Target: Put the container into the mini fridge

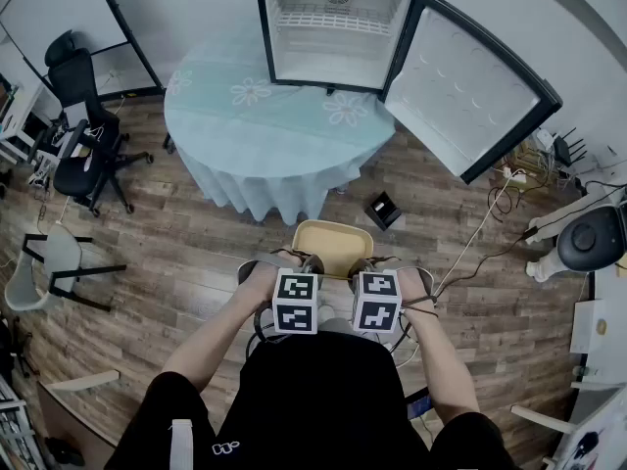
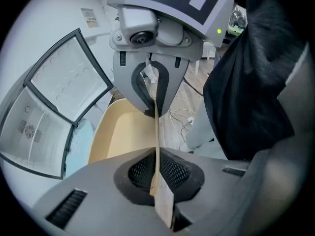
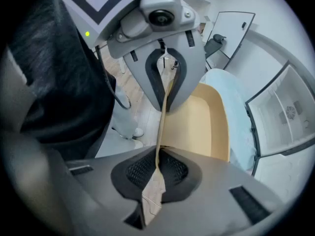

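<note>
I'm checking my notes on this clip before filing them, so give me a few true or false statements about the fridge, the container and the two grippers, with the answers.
1. The door of the mini fridge stands open. True.
2. The container is already inside the fridge. False: it is held in front of the person, short of the round table.
3. The left gripper and the right gripper are both shut on the container's rim. True.
4. The fridge stands on the floor. False: it stands on that table, on a pale blue cloth.
</note>
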`<state>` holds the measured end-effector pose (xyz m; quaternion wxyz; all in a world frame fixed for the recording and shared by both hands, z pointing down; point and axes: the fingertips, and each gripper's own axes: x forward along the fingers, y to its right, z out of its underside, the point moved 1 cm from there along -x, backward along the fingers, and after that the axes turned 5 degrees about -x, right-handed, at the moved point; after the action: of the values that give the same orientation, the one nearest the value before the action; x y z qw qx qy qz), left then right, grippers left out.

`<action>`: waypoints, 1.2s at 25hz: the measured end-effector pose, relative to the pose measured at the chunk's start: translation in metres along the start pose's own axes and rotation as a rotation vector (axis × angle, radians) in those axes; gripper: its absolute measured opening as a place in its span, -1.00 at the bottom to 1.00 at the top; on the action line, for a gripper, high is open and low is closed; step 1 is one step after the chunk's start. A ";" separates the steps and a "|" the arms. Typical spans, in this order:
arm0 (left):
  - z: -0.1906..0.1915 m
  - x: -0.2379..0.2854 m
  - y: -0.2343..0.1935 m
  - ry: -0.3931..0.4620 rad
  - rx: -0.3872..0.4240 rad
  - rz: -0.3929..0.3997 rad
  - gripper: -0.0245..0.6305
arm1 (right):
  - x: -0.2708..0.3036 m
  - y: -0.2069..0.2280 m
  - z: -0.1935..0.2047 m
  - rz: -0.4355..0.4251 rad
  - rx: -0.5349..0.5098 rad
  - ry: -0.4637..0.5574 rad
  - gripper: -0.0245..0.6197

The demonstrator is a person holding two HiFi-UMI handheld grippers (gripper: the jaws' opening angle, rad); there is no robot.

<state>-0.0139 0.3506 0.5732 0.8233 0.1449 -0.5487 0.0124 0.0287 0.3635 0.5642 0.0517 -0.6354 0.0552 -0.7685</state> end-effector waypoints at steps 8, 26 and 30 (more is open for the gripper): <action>-0.005 0.004 0.000 0.010 -0.015 0.006 -0.85 | 0.001 0.000 0.006 -0.010 0.002 -0.009 -0.87; -0.014 0.009 -0.022 -0.016 -0.043 -0.056 -0.85 | -0.001 0.022 0.021 0.102 -0.021 -0.012 -0.83; -0.016 0.010 -0.025 -0.026 -0.048 -0.068 -0.85 | -0.002 0.026 0.024 0.108 -0.029 -0.009 -0.83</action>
<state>0.0089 0.3289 0.5708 0.8193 0.1436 -0.5542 -0.0309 0.0525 0.3379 0.5626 0.0840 -0.6355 0.1003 -0.7609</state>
